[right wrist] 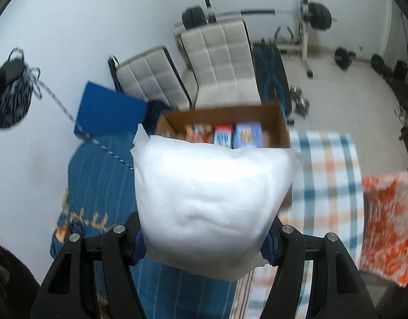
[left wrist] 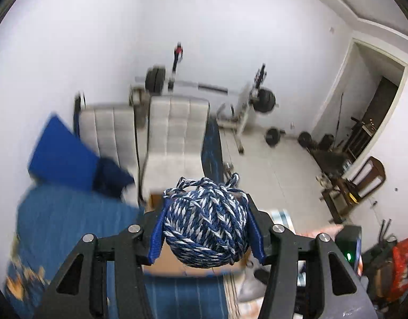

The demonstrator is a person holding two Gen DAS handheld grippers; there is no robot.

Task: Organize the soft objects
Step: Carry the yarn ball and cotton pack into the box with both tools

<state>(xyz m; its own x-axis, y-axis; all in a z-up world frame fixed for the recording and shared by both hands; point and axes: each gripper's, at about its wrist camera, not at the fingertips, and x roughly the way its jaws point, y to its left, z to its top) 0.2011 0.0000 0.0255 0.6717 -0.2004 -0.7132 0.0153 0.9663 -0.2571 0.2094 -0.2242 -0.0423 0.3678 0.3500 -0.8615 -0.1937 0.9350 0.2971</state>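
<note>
Two grippers were each pinching something soft. The left gripper (left wrist: 206, 228) had its blue pads (left wrist: 156, 236) pressed against the sides of a ball of blue-and-white rope (left wrist: 206, 223), holding it up in the air with a few loose loops sticking out at the top. In the right wrist view the same ball (right wrist: 14, 98) hung at the far left, and a loose strand of rope (right wrist: 71, 118) trailed from it down to the blue striped cloth (right wrist: 103, 180) below.

The right gripper (right wrist: 204, 242) was clamped on a plump white pillow (right wrist: 212, 199), which bulged well past both fingers and hid most of them (only slivers of blue pad showed at the edges). Beyond the pillow sat an open cardboard box (right wrist: 281, 122) holding colourful packets (right wrist: 225, 134). Beside the box lay a plaid cloth (right wrist: 326, 175) and, further right, an orange-and-white patterned cloth (right wrist: 387, 226). Two pale padded chairs (right wrist: 220, 61) stood behind the box, with a barbell rack (right wrist: 305, 26) along the wall.
</note>
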